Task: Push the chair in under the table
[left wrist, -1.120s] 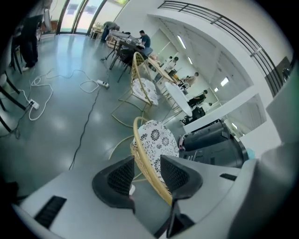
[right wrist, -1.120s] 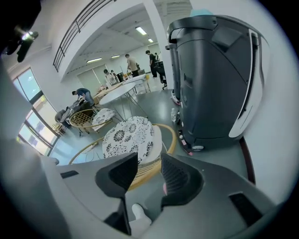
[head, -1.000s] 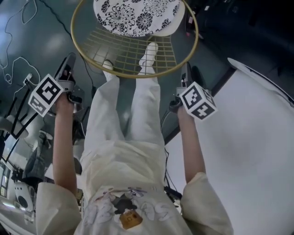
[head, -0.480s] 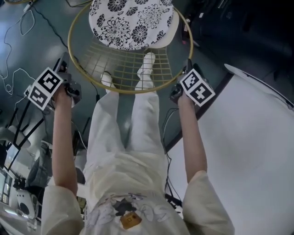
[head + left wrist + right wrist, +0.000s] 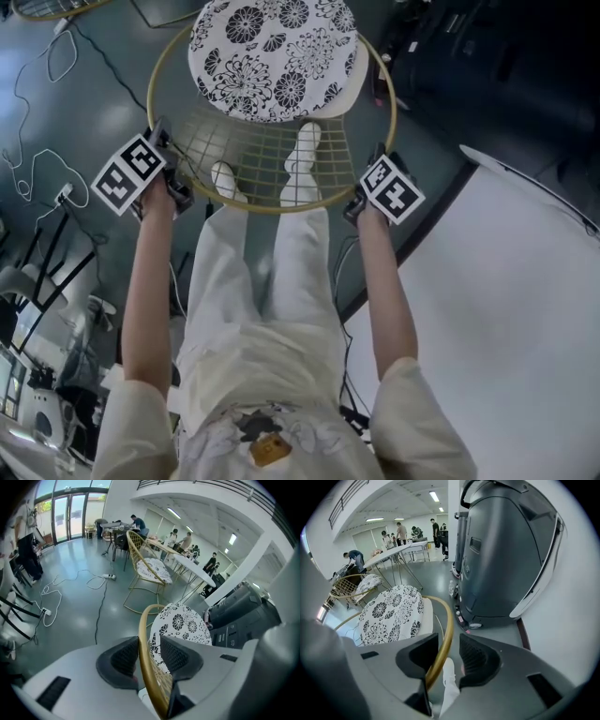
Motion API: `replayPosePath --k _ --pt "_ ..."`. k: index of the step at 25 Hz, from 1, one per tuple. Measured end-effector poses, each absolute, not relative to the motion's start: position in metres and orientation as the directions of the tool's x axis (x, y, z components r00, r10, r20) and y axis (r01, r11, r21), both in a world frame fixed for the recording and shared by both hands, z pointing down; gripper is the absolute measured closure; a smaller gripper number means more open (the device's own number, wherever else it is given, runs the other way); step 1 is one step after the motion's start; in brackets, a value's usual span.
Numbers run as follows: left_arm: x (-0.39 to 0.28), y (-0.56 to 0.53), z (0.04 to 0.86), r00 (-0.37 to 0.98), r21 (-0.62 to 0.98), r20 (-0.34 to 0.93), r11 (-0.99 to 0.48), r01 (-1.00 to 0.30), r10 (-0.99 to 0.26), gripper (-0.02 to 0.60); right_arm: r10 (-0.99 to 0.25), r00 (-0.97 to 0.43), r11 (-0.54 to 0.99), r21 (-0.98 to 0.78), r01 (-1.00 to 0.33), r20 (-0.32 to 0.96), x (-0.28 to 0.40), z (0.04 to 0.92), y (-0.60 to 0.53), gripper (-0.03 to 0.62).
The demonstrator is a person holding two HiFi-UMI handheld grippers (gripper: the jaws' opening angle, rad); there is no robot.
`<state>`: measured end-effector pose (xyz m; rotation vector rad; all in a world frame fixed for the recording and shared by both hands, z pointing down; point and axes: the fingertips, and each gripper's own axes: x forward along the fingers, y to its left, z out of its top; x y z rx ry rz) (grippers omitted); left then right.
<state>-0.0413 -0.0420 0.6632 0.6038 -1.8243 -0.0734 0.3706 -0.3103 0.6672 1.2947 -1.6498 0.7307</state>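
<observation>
Gold wire chair [image 5: 272, 150], floral cushion [image 5: 272, 56], sits at 12 o'clock; white surface [image 5: 506, 309] at 4 o'clock. Left tool [image 5: 147, 654] and right tool [image 5: 446, 656] spread, straddling rim [image 5: 446, 620]. Risk: unclamped rim slips, chair skews.

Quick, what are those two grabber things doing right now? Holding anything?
Left gripper: open, chair's gold rim between its jaws, not clamped.
Right gripper: open, the same rim between its jaws.

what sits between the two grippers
In the head view, the chair's gold rim and wire mesh span from left gripper to right gripper, the person's feet showing through.
</observation>
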Motion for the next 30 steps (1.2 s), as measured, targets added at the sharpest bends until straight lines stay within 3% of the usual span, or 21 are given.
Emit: replayPosePath --k 2,4,30 --pt "-0.0436 -0.0398 0.6643 -0.217 0.351 0.876 0.877 -0.329 -0.432 0.443 -0.458 -0.066 0.310 0.089 -0.947 0.886 0.3682 0.6655 -0.3114 0.453" --pt "-0.0473 -0.0352 0.6645 -0.223 0.346 0.882 0.892 -0.291 -0.416 0.512 -0.495 -0.096 0.358 0.102 -0.928 0.864 0.3626 0.6639 -0.3107 0.482" --pt "-0.0474 -0.0324 0.6655 -0.244 0.355 0.878 0.901 -0.249 -0.413 0.517 -0.527 -0.144 0.347 0.057 -0.936 0.838 0.3675 0.6683 -0.3037 0.500"
